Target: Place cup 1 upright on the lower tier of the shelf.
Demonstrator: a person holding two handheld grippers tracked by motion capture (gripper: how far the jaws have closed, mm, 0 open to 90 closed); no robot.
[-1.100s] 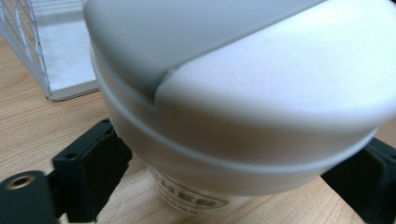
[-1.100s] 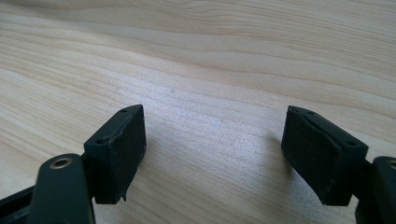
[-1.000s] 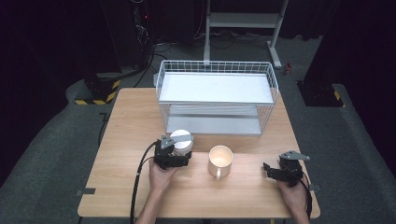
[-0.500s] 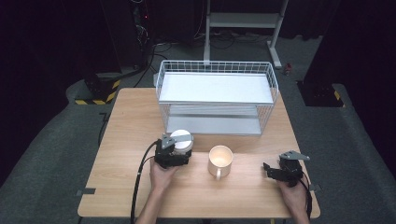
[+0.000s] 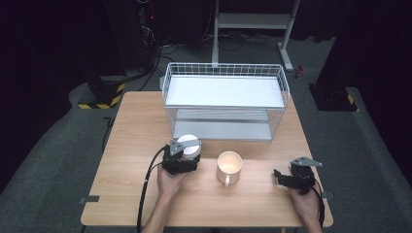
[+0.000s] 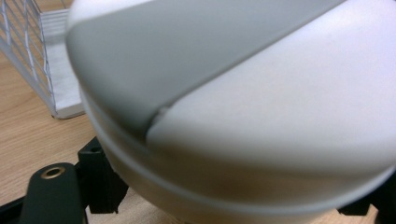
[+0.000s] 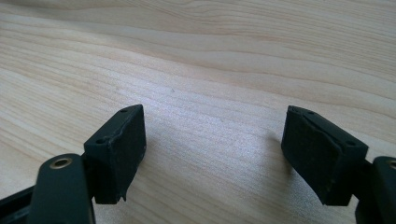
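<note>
Nothing has shifted vs the earlier frames: both hands and all items sit where they were. Left gripper (image 5: 180, 158) has its jaws clamped round a white round container (image 5: 188, 147) w/ a smooth grey-and-white lid, which sits between the jaws right up against the camera (image 6: 243, 116), resting on the table (image 5: 136, 126) just in front of the wire basket (image 5: 226, 102). Right gripper (image 5: 284, 177) jaws stand wide apart over bare pale wood grain (image 7: 210, 93), nothing between them. Cream mug (image 5: 229, 166), glossy, handle toward the person, stands between the two grippers.
</note>
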